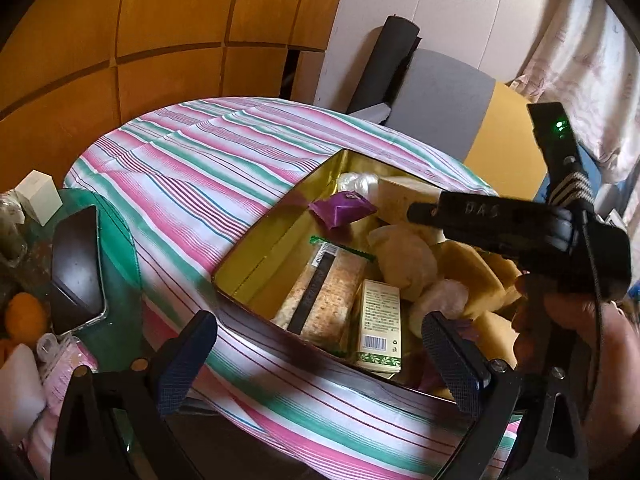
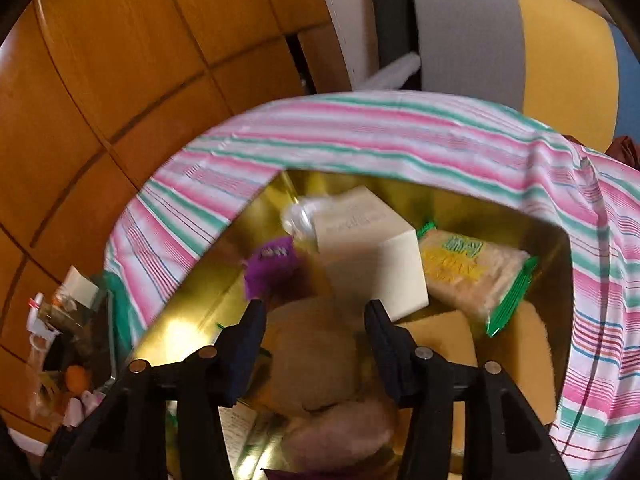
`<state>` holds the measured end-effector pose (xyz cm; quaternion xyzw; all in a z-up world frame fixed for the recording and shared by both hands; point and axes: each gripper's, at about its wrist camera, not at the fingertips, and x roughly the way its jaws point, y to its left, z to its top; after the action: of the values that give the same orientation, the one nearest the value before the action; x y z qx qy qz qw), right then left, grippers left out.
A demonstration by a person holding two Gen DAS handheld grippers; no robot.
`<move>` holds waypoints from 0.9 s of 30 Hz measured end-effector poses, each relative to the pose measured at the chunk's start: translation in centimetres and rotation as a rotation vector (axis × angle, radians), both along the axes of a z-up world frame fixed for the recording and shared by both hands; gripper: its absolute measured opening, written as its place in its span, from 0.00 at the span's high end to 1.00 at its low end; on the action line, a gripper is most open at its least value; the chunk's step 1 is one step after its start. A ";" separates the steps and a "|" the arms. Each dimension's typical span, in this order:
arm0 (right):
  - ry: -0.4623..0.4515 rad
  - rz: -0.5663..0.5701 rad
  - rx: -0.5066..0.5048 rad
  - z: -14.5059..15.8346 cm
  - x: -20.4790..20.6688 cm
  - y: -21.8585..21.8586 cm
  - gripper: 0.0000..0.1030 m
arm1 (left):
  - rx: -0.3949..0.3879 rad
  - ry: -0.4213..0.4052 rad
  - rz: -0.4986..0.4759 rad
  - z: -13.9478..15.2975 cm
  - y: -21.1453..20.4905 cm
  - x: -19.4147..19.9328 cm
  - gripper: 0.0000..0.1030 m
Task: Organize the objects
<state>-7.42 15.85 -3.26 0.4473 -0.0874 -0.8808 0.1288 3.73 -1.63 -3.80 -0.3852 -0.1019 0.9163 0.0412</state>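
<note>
A gold-lined box (image 1: 256, 256) sits on a striped cloth (image 1: 192, 168). It holds a purple packet (image 1: 340, 208), a cracker pack (image 1: 324, 292), a green-and-cream carton (image 1: 380, 320), a cream box (image 1: 404, 194) and pale round buns (image 1: 404, 260). My left gripper (image 1: 320, 360) is open and empty over the box's near edge. My right gripper (image 2: 316, 340) is open over a tan bun (image 2: 316, 360) inside the box (image 2: 192, 312); its body also shows in the left wrist view (image 1: 520, 236). The cream box (image 2: 372, 256), the purple packet (image 2: 268, 268) and a green-edged cracker pack (image 2: 472, 276) lie beyond it.
A phone (image 1: 76, 268), a small white box (image 1: 38, 196), an orange (image 1: 24, 316) and small clutter lie on a green glass surface at the left. A grey-and-yellow chair (image 1: 448, 96) stands behind the table. Wooden panels (image 1: 120, 40) form the back wall.
</note>
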 end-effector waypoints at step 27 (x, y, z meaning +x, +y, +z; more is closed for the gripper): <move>0.069 -0.214 0.233 3.8 10.5 2.4 0.29 | -0.153 0.001 0.034 1.8 1.2 -0.4 0.00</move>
<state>3.05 18.30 0.51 0.4170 -0.0275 -0.9084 -0.0153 3.34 -0.41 -1.95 -0.3848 -0.0381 0.9222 -0.0038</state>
